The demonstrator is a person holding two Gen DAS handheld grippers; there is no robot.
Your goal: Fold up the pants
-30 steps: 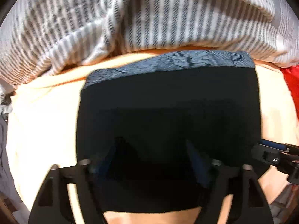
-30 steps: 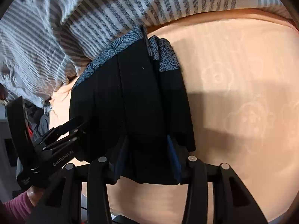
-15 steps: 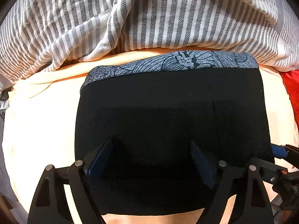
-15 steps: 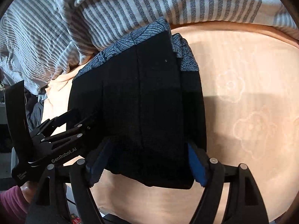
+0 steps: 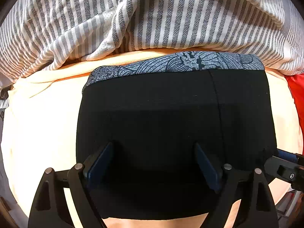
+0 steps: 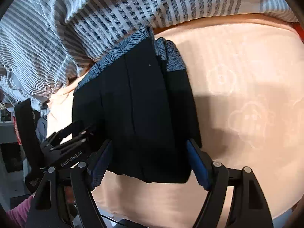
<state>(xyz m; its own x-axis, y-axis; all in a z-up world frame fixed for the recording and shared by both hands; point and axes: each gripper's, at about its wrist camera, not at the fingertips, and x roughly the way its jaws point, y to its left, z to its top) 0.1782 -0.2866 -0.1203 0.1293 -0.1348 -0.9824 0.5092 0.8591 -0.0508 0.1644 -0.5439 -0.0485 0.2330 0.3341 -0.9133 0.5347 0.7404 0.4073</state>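
The black pants (image 5: 171,123) lie folded in a compact block on the peach bed sheet (image 5: 41,123), just below the striped blanket (image 5: 152,19). Both the left tongs (image 5: 153,163) and right tongs (image 6: 150,159) stand wide, holding nothing. To finish well, lift both straight off without dragging an edge. Only the right view shows the stacked layers along the side (image 6: 176,87); only the left shows the flat top squarely.

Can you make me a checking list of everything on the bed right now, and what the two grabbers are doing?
Surface: peach bed sheet with faint cloud prints.
Job's things: black pants with a blue-grey patterned band, folded into a compact stack, lying flat.
Clutter: rumpled grey-and-white striped blanket behind the stack; red fabric at one edge.
Grippers: left gripper open, straddling the stack's near edge; right gripper open at its end.
Cables: nothing seen.
Surroundings: dim, unclear room beyond the bed.
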